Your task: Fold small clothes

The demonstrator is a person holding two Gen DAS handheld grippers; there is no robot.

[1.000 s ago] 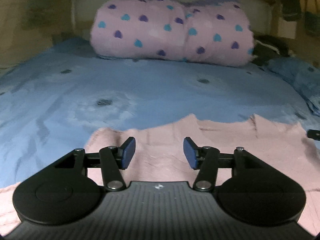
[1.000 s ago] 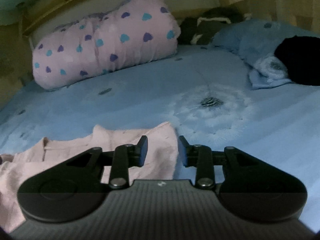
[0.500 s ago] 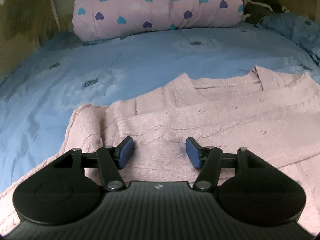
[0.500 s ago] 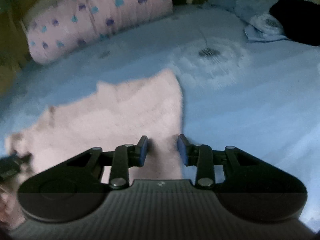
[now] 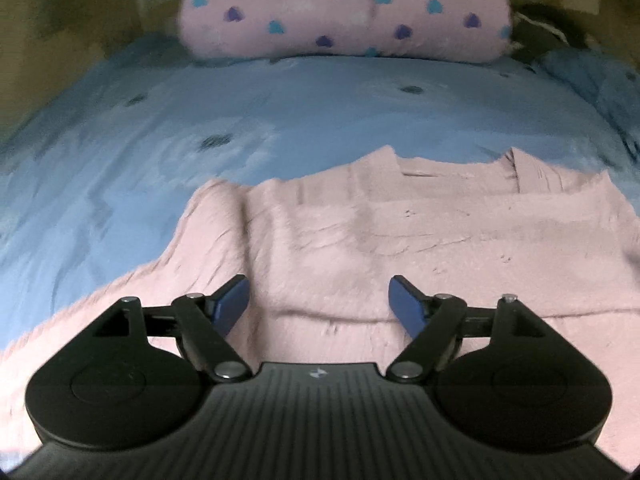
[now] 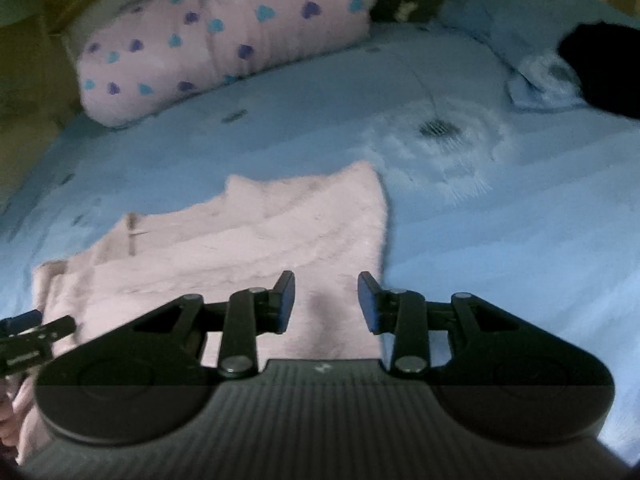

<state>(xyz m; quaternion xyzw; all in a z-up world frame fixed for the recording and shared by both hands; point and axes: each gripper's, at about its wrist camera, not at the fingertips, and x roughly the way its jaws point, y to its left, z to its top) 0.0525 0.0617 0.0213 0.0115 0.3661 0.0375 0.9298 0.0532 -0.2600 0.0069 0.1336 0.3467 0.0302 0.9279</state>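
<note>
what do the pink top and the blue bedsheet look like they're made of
Pink top: looks like a soft knit, matte and fuzzy, with faint ribbed rows and fluffy edges. Blue bedsheet: looks like smooth woven cloth, perhaps cotton, printed with pale dandelion heads, lying in shallow creases.

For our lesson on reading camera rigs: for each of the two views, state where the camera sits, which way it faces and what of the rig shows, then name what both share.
Left wrist: on the left gripper, facing forward and down over the pink knit garment; its own open jaws show, having just opened wider.
Right wrist: on the right gripper, above the garment's right edge; its own jaws and a bit of the left gripper show.
Shared: garment, blue bedsheet, heart-print bolster.
</note>
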